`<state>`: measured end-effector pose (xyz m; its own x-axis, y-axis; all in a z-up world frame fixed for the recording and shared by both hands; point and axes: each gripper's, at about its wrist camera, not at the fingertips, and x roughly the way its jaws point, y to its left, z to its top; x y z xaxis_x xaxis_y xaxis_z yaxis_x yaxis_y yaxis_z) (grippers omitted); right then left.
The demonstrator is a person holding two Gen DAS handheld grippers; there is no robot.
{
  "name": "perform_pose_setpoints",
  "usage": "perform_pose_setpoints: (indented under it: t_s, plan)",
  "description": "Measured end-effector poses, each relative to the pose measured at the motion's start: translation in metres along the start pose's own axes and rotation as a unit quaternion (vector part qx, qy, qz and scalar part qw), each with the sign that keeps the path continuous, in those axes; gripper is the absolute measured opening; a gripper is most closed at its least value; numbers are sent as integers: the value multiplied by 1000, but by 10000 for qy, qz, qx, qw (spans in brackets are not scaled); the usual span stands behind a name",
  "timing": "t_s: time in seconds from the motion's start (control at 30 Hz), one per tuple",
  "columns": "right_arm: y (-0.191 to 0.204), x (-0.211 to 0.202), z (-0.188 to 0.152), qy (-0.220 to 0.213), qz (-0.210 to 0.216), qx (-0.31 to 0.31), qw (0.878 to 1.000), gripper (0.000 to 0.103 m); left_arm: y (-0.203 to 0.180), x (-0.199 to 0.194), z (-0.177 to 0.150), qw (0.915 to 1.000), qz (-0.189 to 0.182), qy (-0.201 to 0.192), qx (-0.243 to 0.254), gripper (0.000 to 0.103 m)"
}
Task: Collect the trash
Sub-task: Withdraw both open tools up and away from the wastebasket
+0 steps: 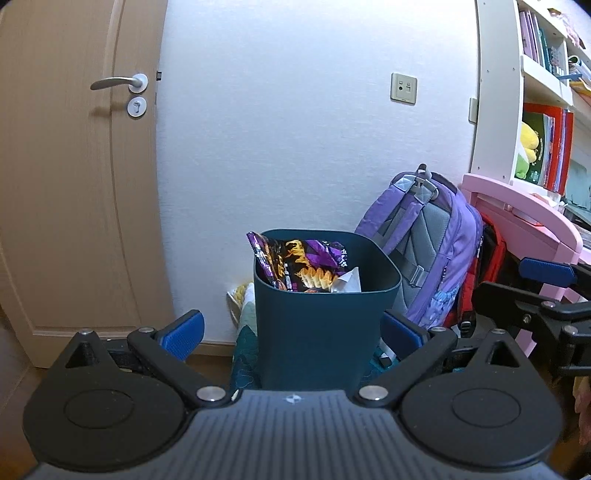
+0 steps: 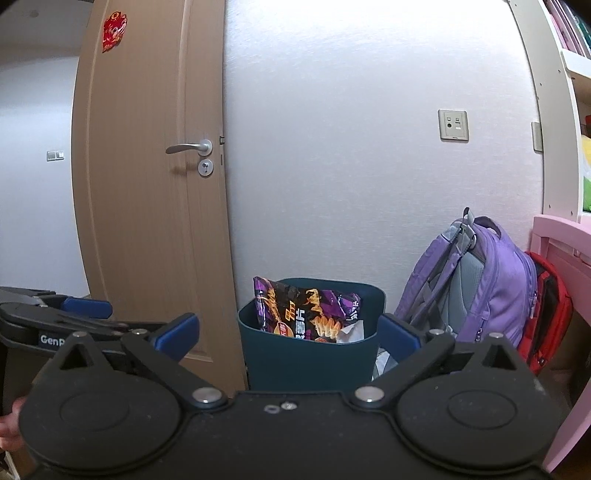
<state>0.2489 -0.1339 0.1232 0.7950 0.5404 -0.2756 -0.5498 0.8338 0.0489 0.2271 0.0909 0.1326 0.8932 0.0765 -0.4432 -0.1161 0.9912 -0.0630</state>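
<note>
Against the wall, dark bin (image 1: 325, 325) holds purple snack bag (image 1: 295, 264); both claws gape wide, empty.

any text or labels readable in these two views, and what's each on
"GenR", cut off by the right gripper's body: white letters on the side of the left gripper, seen in the right wrist view.
Large white and yellow characters on the purple snack bag in the dark bin: too distorted to read.
Red ornament on the door: no legible characters.
Book spines on the white shelf: too small and blurred.
</note>
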Motion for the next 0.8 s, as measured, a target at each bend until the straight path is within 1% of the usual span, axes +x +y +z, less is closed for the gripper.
perform_pose_setpoints:
  t_s: [0.2, 0.57, 0.8]
  plan:
    - [0, -4, -1, -27, -49, 41, 10000, 103, -2, -8, -3, 9999, 48, -85, 25, 102]
    - [0, -7, -7, 4, -46, 94, 9999, 103, -20, -23, -14, 9977, 85, -450, 508, 102]
    - [-2, -7, -15, 101, -58, 144, 9998, 103, -21, -22, -19, 9983, 1, -376, 441, 102]
